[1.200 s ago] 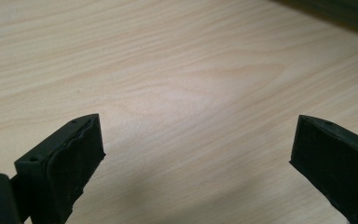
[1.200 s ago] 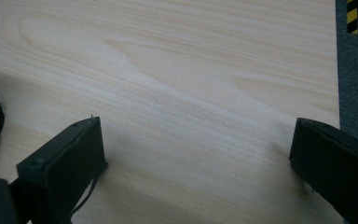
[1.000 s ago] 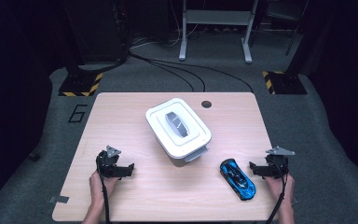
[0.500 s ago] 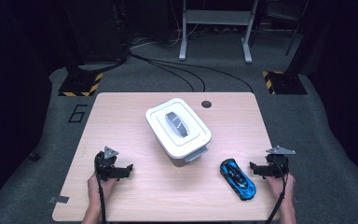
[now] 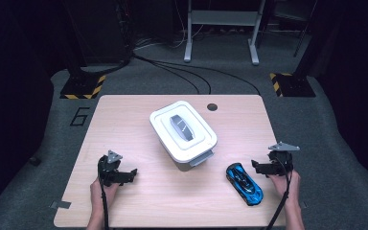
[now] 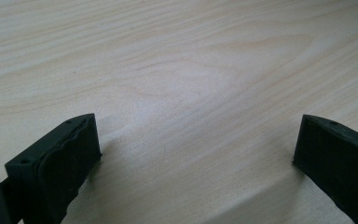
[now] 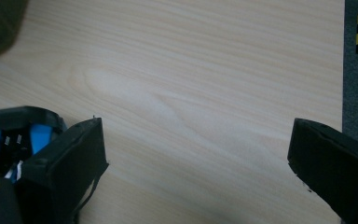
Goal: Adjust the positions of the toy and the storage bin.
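A white lidded box (image 5: 184, 132) with a grey handle (image 5: 182, 125) sits mid-table, turned at an angle. A blue toy car (image 5: 244, 183) lies near the front right; in the right gripper view the toy car (image 7: 9, 140) peeks out beside the left jaw. My right gripper (image 5: 256, 166) hovers just right of the car, open, with bare wood between its jaws (image 7: 198, 154). My left gripper (image 5: 132, 173) rests at the front left, pointing right. Its jaws have just been opening and stand wide over bare wood (image 6: 196, 149), nothing between them.
The wooden table (image 5: 124, 120) has a small round hole (image 5: 212, 107) near its far edge. A grey latch (image 5: 201, 157) sticks out of the box's near end. Beyond the table, cables and striped stand feet (image 5: 81, 87) lie on the dark floor.
My right gripper has lifted a little beside the car. The left hand, the box and the car stay where they were.
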A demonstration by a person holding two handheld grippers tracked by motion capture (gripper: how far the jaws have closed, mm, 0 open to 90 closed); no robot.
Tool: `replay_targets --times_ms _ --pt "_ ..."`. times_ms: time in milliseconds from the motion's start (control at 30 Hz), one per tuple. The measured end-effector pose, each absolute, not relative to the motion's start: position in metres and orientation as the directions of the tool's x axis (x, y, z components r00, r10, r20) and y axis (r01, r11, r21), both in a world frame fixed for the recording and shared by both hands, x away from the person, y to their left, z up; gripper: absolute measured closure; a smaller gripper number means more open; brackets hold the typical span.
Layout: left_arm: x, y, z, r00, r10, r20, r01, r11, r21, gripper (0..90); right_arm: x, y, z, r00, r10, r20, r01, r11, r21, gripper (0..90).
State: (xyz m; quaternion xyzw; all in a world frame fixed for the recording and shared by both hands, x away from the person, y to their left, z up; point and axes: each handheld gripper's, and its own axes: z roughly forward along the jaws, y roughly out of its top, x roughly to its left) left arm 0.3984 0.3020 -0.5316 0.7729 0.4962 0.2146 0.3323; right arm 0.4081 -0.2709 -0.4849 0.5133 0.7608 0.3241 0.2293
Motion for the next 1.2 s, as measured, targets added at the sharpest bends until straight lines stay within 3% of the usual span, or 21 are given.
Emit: replay_targets --times_ms 800,1200 --pt "0.399 0.303 -0.531 0.430 0.903 0.007 0.625 -0.304 0.719 0.2 0.430 -0.214 -0.403 -0.473 0.881 -0.015 0.566 0.317 0.761 2.9" --pt "0.399 0.303 -0.531 0.430 0.903 0.007 0.626 -0.303 0.719 0.2 0.446 -0.170 -0.379 -0.546 0.837 -0.009 0.524 0.350 0.776 1.7"
